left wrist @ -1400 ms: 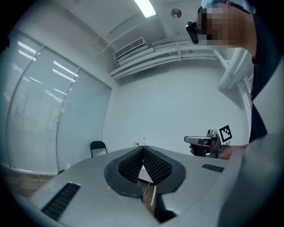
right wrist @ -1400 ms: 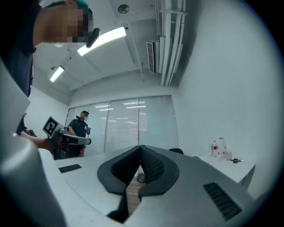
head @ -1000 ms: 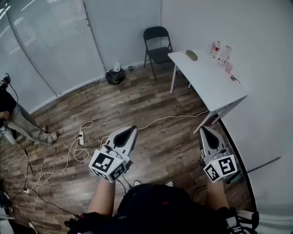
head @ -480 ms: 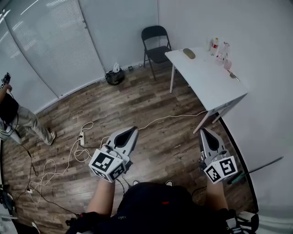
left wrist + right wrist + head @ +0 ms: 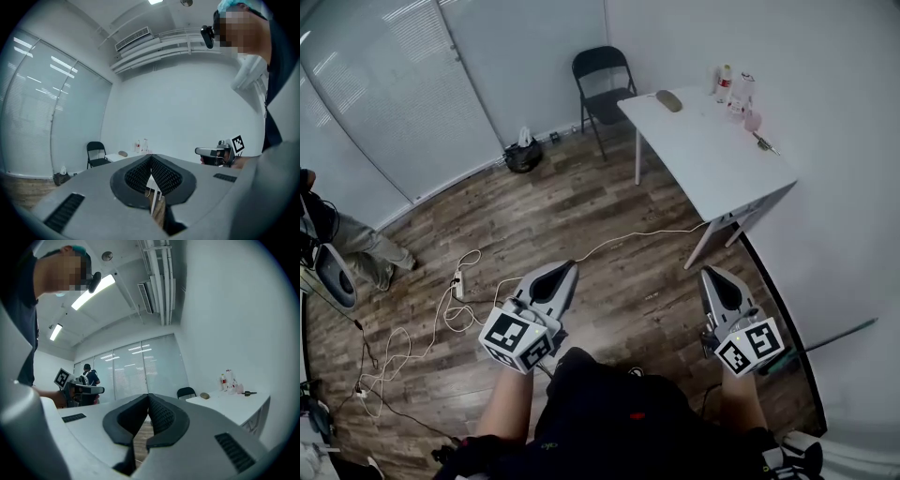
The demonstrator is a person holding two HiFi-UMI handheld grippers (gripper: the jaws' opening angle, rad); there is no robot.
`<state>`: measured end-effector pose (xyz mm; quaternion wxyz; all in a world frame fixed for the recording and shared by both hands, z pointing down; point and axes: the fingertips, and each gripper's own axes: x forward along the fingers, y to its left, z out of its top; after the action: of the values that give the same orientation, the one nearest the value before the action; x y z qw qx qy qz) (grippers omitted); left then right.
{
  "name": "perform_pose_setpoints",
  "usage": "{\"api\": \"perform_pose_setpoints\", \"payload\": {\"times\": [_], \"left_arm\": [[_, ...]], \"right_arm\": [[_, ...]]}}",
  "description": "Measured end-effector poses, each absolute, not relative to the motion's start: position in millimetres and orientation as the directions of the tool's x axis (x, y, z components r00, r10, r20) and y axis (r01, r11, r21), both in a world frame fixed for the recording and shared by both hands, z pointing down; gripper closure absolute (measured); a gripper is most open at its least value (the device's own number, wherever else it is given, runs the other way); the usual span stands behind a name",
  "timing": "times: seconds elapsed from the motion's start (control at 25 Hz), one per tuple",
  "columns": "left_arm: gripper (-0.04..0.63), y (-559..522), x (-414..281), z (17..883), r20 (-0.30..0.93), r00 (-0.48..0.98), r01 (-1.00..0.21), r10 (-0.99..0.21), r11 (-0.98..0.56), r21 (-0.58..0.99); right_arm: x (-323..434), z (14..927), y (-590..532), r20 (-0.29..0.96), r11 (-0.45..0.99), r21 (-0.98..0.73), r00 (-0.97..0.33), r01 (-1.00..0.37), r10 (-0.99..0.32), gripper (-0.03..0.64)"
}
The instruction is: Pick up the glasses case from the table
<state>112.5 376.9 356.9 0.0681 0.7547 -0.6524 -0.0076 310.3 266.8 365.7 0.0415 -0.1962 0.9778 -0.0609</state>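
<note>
Above the floor [image 5: 619, 211], left tool [image 5: 571, 266] and right tool [image 5: 706, 273] are closed, empty.

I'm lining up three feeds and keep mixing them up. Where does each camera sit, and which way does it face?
Head view: on the head, steeply down at the floor; both arms, left hand-held gripper, right hand-held gripper show.
Left gripper view: on that gripper, level along its shut jaws; person's torso shows.
Right gripper view: likewise; torso at left.
Shared: table and chair, in all three.
</note>
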Motion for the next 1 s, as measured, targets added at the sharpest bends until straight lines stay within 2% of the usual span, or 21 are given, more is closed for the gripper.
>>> {"api": "perform_pose_setpoints", "payload": {"times": [0.24, 0.6, 1.0], "left_arm": [[0.574, 351, 111, 362, 0.071, 0.142, -0.985, -0.987, -0.134, 0.109], [0.574, 267, 61, 375, 0.075, 0.188, -0.978, -0.979, -0.179, 0.105], [0.574, 181, -59, 377, 0.097, 0.222, -0.972, -0.97, -0.212, 0.103]], "right_arm": [[305, 370, 258, -0.089, 0.935, -0.084, -0.932, -0.344, -0.351, 0.595], [255, 366, 197, -0.084, 0.931, -0.068, -0.927, -0.359, -0.364, 0.595], [131, 359, 116, -0.057, 0.916, -0.065, -0.914, -0.397, -0.401, 0.595]]}}
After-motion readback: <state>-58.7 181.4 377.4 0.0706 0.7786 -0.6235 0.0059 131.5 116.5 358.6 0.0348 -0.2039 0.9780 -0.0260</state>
